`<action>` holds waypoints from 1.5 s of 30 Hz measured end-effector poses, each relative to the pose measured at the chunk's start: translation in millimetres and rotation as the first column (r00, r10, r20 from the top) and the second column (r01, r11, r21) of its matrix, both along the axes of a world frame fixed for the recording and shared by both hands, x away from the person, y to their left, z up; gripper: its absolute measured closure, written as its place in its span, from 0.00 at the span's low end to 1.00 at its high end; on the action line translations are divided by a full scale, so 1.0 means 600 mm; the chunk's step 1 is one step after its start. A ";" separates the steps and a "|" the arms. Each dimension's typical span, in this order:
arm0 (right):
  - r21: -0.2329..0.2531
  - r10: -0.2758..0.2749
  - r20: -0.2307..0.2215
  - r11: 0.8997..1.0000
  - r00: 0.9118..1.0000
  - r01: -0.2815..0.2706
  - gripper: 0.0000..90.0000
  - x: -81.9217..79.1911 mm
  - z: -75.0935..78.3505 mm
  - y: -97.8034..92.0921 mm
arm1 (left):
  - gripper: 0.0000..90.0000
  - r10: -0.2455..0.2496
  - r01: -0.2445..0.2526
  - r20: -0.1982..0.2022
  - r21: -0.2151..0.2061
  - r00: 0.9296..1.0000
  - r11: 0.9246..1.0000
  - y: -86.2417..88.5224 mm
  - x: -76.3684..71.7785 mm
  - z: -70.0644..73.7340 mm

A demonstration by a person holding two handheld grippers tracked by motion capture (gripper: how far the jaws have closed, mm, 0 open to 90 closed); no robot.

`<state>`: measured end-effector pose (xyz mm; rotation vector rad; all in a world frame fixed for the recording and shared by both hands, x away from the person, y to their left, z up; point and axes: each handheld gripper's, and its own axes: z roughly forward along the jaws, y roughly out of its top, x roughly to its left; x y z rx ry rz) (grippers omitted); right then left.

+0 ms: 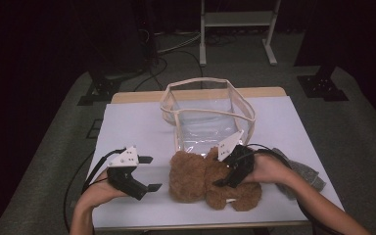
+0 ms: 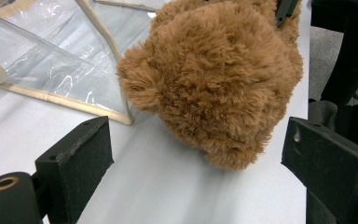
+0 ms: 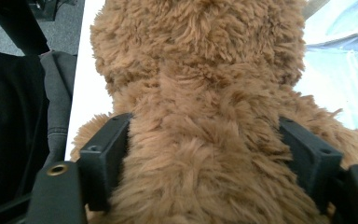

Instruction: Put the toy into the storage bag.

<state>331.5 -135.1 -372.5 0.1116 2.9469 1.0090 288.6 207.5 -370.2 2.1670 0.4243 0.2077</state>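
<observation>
Brown teddy bear (image 3: 205,116) fills right gripper's (image 3: 205,154) fingers.

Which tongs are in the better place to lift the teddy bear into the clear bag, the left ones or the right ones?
The right tongs, probably: their jaws sit on both sides of the teddy bear, against the fur. The left tongs are open beside its head, not touching. The clear bag stands open just behind.
</observation>
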 end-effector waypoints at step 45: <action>0.024 -0.011 0.017 1.000 1.000 0.010 0.74 -0.009 0.031 -0.004 | 0.08 0.024 -0.024 0.005 -0.005 1.000 1.000 0.010 0.000 0.002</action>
